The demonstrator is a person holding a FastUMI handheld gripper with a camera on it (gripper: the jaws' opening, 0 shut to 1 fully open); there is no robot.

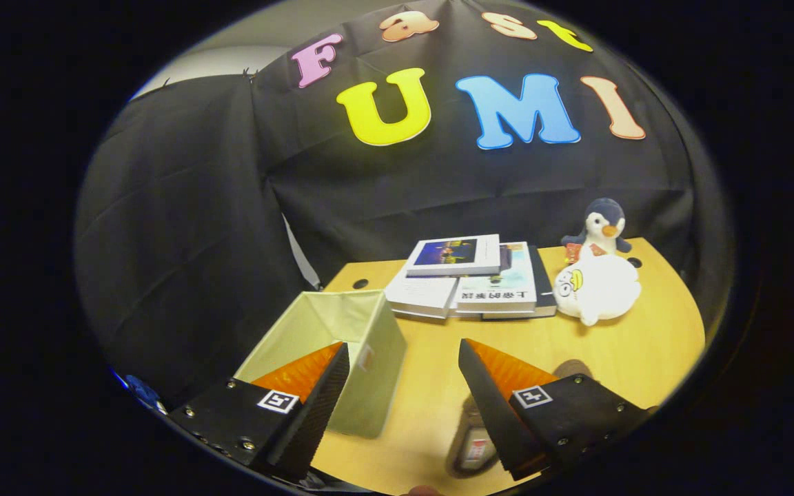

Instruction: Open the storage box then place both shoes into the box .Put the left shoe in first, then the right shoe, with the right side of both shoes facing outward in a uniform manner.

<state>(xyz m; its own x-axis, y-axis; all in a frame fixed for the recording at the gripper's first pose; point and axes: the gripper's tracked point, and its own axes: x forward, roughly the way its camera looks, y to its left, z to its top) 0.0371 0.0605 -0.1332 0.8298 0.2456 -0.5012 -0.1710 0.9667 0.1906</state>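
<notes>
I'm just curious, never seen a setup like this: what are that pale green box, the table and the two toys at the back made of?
The storage box looks like fabric over stiff panels: matte, soft edges, open top. The table seems wood or wood laminate, with a smooth, faintly shiny yellowish surface. The white toy and penguin look like plush: fuzzy, rounded. The gripper is open, its fingers apart, holding nothing.

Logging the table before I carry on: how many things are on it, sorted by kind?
Storage boxes: 1, the pale green fabric box, open-topped.
Books: about 4, the stack of white-covered books; the lower ones overlap, so the count is unsure.
Plush toys: 2, the navy penguin plush and white round plush.
Shoes: 1, the brownish shoe, under the open claw.
Total: about 8.
</notes>
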